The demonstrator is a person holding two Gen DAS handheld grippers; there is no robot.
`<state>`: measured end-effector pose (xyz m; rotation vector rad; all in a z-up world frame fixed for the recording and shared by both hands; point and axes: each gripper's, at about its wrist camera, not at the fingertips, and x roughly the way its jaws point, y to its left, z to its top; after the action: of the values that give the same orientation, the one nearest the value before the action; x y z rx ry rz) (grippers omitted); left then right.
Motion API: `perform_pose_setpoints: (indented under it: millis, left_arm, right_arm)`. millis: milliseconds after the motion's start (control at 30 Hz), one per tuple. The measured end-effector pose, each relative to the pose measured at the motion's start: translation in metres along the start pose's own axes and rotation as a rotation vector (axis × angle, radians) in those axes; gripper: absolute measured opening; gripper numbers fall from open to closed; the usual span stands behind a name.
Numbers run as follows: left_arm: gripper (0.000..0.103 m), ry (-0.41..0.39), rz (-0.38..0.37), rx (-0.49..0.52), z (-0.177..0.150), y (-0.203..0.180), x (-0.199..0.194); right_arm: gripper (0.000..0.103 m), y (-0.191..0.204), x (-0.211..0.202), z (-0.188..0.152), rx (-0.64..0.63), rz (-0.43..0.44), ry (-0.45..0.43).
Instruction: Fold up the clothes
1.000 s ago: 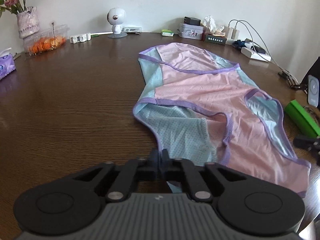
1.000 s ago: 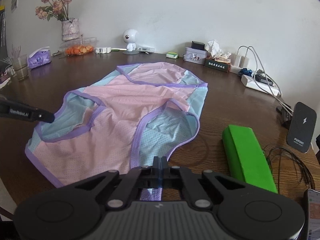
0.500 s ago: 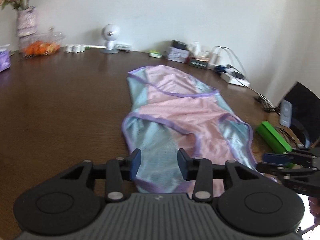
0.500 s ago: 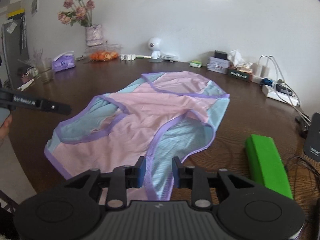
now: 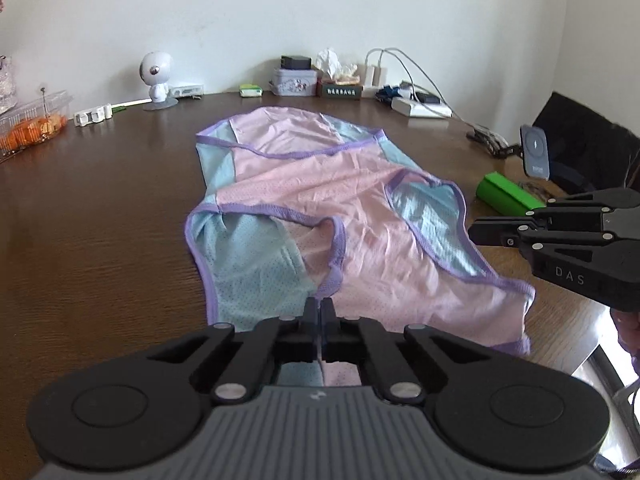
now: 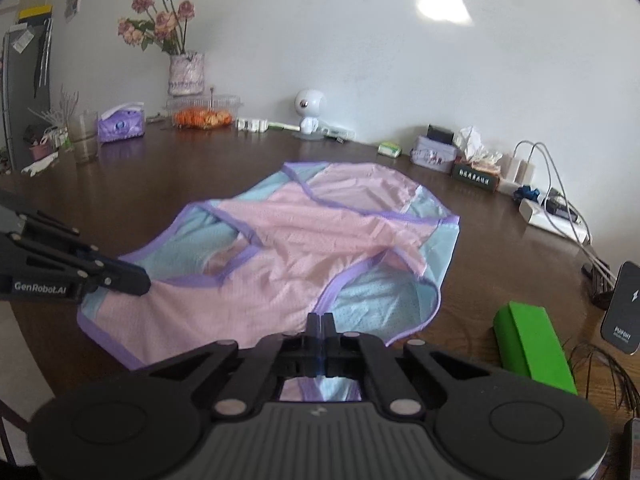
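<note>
A pink and light-blue mesh sleeveless top with purple trim (image 5: 320, 208) lies spread on the dark wooden table (image 5: 100, 220); it also shows in the right wrist view (image 6: 304, 248). My left gripper (image 5: 319, 310) is shut on the garment's near hem, beside the left armhole. My right gripper (image 6: 320, 324) is shut on the near hem by the right armhole. Each gripper shows in the other's view: the right one (image 5: 480, 234) at the garment's right edge, the left one (image 6: 136, 278) at its left edge.
A green box (image 6: 532, 344) and a phone stand (image 6: 624, 308) sit right of the garment, with cables behind. At the table's back are a white robot figure (image 5: 156, 80), a tin, tissues, a power strip, a fruit box (image 6: 204, 114) and a flower vase (image 6: 186, 74).
Both grippers were shut a second ago, stood open over the hem half a second ago, and are now shut on the near hem. The garment's near edge has shifted slightly.
</note>
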<state>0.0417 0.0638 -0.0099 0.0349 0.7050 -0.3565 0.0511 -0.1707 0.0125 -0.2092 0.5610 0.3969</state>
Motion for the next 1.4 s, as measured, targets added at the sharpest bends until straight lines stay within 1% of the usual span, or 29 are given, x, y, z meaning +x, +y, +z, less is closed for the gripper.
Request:
perform_pose_setpoints:
  millis: [67,100,133,200,267,300,367,433,500,533,567,733,800,867,900,933,967,1033,1067,1100,1233,1333,1400]
  left_arm:
    - [0.001,-0.036,0.0,-0.034,0.004,0.002,-0.009]
    - [0.001,-0.038,0.002,-0.041,0.006,0.005,-0.014]
    - [0.001,-0.037,0.012,-0.048,0.006,0.007,-0.014]
    - [0.001,-0.015,0.056,-0.063,0.003,0.011,-0.007]
    - [0.002,0.013,0.076,-0.057,-0.001,0.012,0.001]
    - [0.003,0.028,0.086,-0.054,-0.003,0.013,0.005]
    - [0.004,0.053,0.1,-0.048,-0.007,0.014,0.012]
    - [0.004,0.057,0.083,-0.048,-0.008,0.014,0.014]
    - [0.004,0.065,0.072,-0.051,-0.007,0.017,0.014]
    - [0.004,0.071,0.067,-0.052,-0.009,0.02,0.012]
    - [0.004,0.077,0.062,-0.05,-0.015,0.022,0.009]
    - [0.004,0.112,0.009,-0.018,-0.021,0.017,-0.004]
    - [0.007,0.078,0.008,-0.053,-0.008,0.024,-0.003]
    - [0.019,0.043,0.008,-0.089,0.006,0.03,-0.001]
    - [0.038,0.026,0.008,-0.106,0.012,0.034,-0.001]
    - [0.045,0.009,0.007,-0.124,0.019,0.037,0.0]
    - [0.044,-0.004,0.013,-0.137,0.028,0.04,0.005]
    - [0.04,0.02,0.054,-0.126,0.049,0.041,0.032]
    - [0.038,0.038,0.07,-0.114,0.054,0.039,0.043]
    - [0.036,0.044,0.07,-0.109,0.054,0.037,0.048]
    - [0.036,0.069,0.07,-0.091,0.055,0.026,0.068]
    - [0.036,0.088,0.07,-0.077,0.055,0.019,0.083]
    - [0.036,0.099,0.07,-0.069,0.055,0.014,0.092]
  right_arm:
    - [0.0,-0.001,-0.005,0.008,-0.007,0.006,-0.032]
    - [0.0,-0.001,-0.006,0.012,-0.011,0.01,-0.045]
    - [0.0,-0.001,-0.003,0.014,-0.016,0.019,-0.03]
    - [0.003,-0.003,0.008,0.009,-0.017,0.038,0.034]
    - [0.014,-0.001,0.015,0.001,-0.012,0.047,0.076]
    - [0.016,0.001,0.017,-0.004,-0.013,0.051,0.092]
    - [0.026,0.005,0.019,-0.012,-0.013,0.066,0.111]
    - [0.025,0.01,0.021,-0.019,-0.019,0.068,0.126]
    - [0.022,0.008,0.019,-0.022,-0.011,0.069,0.126]
    - [0.007,0.006,0.018,-0.023,-0.004,0.072,0.129]
    - [0.004,0.004,0.017,-0.023,0.003,0.077,0.133]
    - [0.003,-0.011,0.011,-0.022,0.008,0.116,0.174]
    - [0.003,-0.014,0.007,-0.021,-0.004,0.118,0.184]
    - [0.004,-0.019,0.003,-0.015,-0.004,0.123,0.172]
    - [0.006,-0.025,0.003,-0.01,0.015,0.127,0.159]
    - [0.01,-0.031,0.003,-0.004,0.034,0.129,0.146]
    - [0.017,-0.037,0.008,0.002,0.06,0.124,0.13]
    - [0.024,-0.047,0.025,0.016,0.103,0.092,0.098]
    - [0.024,-0.05,0.036,0.021,0.128,0.082,0.092]
    - [0.024,-0.052,0.048,0.025,0.156,0.075,0.098]
    - [0.024,-0.054,0.087,0.037,0.191,0.034,0.12]
    - [0.024,-0.056,0.109,0.034,0.259,0.039,0.144]
    - [0.011,-0.055,0.116,0.035,0.263,0.024,0.125]
